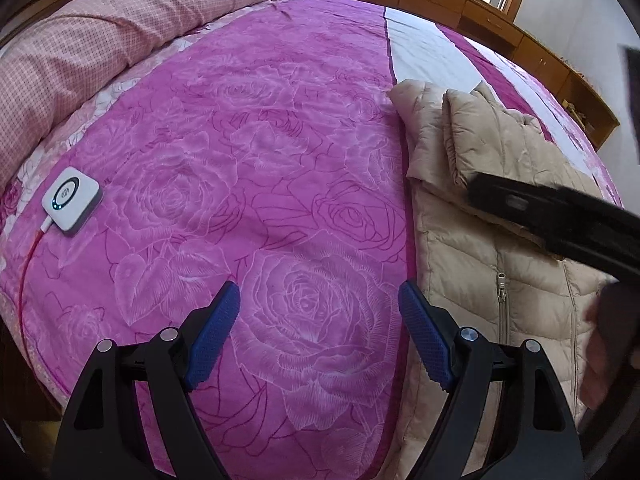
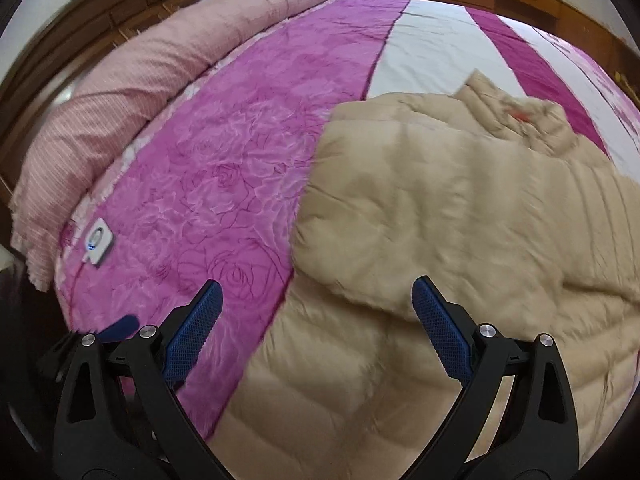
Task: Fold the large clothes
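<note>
A beige quilted puffer jacket (image 1: pixel 492 184) lies on the pink rose-patterned bedspread (image 1: pixel 260 140), with a sleeve folded across its body and its front zipper showing. My left gripper (image 1: pixel 320 336) is open and empty above the bedspread, just left of the jacket's edge. In the right wrist view the jacket (image 2: pixel 448 216) fills the middle and right. My right gripper (image 2: pixel 316 332) is open and empty, hovering over the jacket's near left part. The right gripper's black arm crosses the left wrist view (image 1: pixel 560 216) above the jacket.
A white square controller (image 1: pixel 71 199) with a lit ring and a cable lies on the bedspread at the left; it also shows in the right wrist view (image 2: pixel 100 242). A rolled pink checked quilt (image 1: pixel 120 28) lies along the bed's far left. Wooden cabinets (image 1: pixel 480 12) stand behind.
</note>
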Demonstrator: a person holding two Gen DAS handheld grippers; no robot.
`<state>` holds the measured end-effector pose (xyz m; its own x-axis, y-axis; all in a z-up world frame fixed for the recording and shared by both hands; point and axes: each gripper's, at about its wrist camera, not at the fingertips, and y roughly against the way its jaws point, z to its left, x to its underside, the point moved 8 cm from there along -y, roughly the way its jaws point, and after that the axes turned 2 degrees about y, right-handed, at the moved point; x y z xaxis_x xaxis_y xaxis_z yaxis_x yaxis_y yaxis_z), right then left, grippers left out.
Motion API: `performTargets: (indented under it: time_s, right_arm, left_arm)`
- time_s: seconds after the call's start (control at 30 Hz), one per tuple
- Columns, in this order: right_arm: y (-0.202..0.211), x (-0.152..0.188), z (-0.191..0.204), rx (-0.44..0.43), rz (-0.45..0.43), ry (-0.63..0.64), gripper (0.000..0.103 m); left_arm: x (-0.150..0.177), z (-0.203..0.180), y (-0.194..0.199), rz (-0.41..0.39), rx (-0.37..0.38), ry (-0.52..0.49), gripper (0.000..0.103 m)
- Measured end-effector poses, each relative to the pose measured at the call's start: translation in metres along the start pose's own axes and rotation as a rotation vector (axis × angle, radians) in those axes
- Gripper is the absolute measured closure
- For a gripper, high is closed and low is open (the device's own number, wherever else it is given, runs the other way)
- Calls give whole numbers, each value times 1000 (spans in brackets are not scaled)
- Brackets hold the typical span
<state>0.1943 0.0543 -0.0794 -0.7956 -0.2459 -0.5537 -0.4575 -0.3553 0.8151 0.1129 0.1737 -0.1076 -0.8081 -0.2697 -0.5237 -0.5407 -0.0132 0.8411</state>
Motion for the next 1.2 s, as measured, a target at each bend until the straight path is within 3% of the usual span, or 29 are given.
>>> performTargets:
  time_s: [0.1,0.3,0.37,0.43,0.47,0.53,0.6,0.8,1.03,1.2]
  right_arm:
    - [-18,-1,-4,71,32,32,10]
    - [-38,5,-15,80,49,29,15]
    - [-44,6,-20,90,60,8,26]
    - [-45,7,-27,127,63,4,47]
    - [-42,6,-31,131,53,-6,51]
    - [-33,5,-35,138,34,-9,76]
    - [-15,4,-34,125,-1,20,82]
    - [39,-4,-53,63,-98,-38,85]
    - [97,-10,-91,71,-192,-82,86]
    - [136,-5,-142,99,-243,-158,86]
  left_arm:
    - [2,-1,-2,-1,-3,3,24]
    - [3,-9,-4,-3,20,-2,24]
    - [1,-8,-3,-8,6,-6,24]
    - [-3,-5,-2,-10,4,21,24]
    - [-4,-5,-1,-8,13,42,24]
    - [-7,-8,2,-12,24,47,24]
    - [-9,-13,4,-20,19,31,24]
    - [-17,-34,11,-35,41,3,24]
    - [-28,-66,22,-69,65,-61,24]
    - [-36,-92,28,-95,84,-97,24]
